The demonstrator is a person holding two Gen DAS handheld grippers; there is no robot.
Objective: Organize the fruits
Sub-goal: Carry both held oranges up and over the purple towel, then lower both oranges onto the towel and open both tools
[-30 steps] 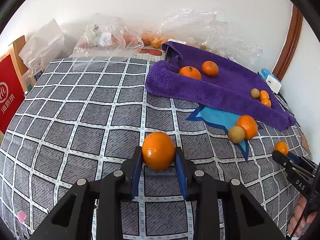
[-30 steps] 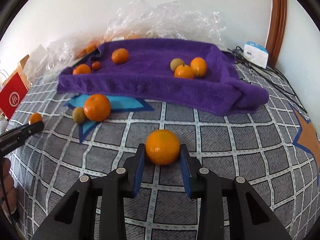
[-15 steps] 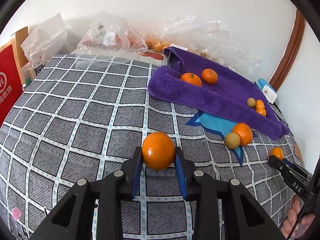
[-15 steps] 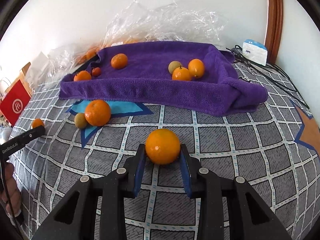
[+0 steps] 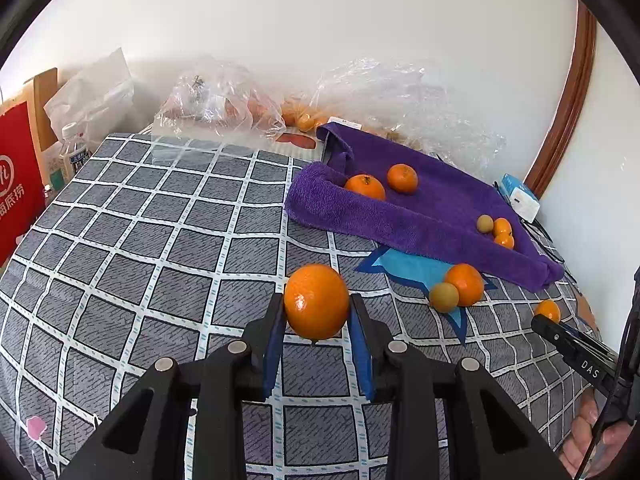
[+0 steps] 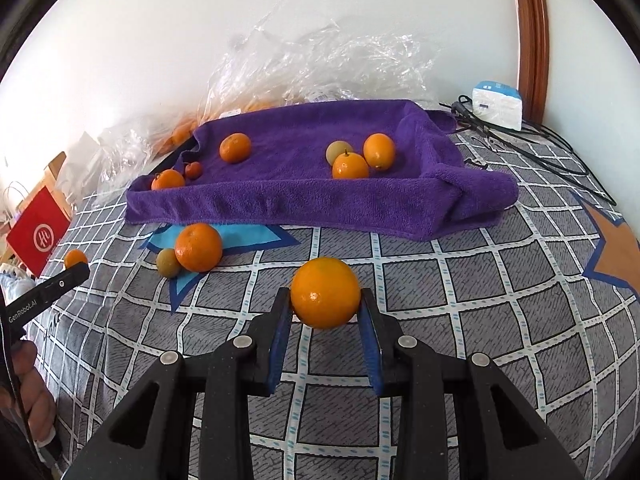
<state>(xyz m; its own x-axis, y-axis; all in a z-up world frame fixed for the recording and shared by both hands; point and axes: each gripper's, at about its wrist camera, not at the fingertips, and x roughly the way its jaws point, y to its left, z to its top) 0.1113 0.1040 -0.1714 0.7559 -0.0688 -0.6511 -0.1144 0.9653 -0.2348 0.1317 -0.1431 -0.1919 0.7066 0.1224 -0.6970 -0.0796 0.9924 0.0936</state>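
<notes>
Left gripper [image 5: 316, 312] clamps an orange [image 5: 316, 301] | right gripper [image 6: 325, 304] clamps another orange [image 6: 325, 293] | advice: keep squeeze gentle, lower each onto purple towel [image 6: 296, 196] before releasing.

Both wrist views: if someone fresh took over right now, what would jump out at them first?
Each gripper is clamped on an orange: the left gripper holds one orange, the right gripper another orange, both over the checked bedspread. Beyond them lies the purple towel with several fruits on it, and a loose orange and greenish fruit just in front.
</notes>
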